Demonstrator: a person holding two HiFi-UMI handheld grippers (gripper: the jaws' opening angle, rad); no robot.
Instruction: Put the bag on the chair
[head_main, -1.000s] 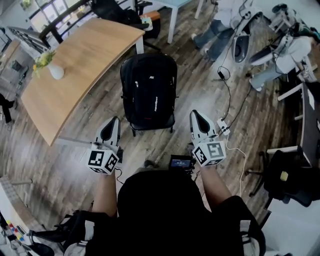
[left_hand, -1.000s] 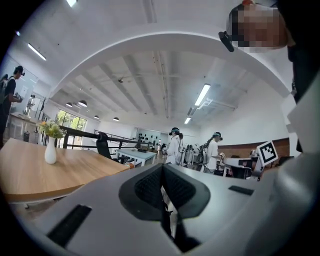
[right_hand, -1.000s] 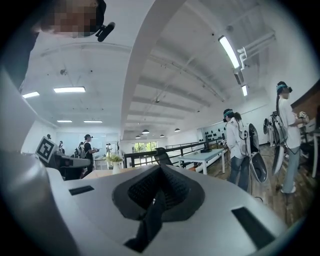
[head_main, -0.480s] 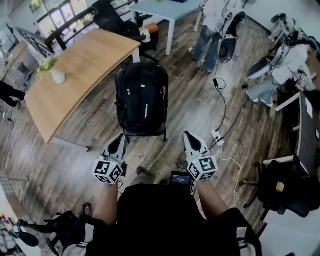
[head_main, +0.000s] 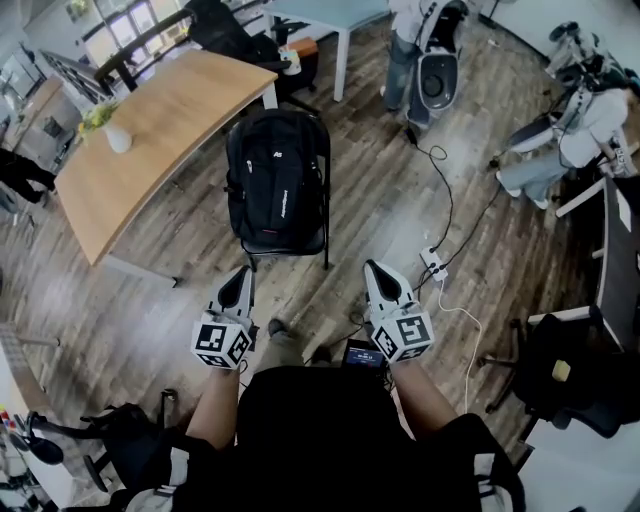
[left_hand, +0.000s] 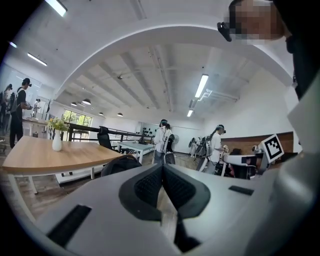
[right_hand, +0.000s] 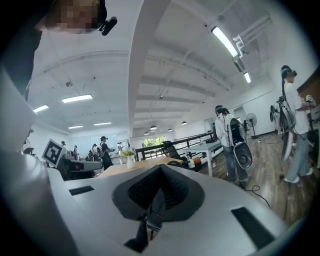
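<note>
An open-plan office.
A wooden counter, office chairs, ceiling strip lights and a floor power strip filled the room.

Wood floor w/ a power strip + cable on it. Black chair stands there too, backpack on its seat. Wooden table nearby w/ a white vase on top.

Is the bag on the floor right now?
No, the black bag rests on the seat of the chair.
</note>
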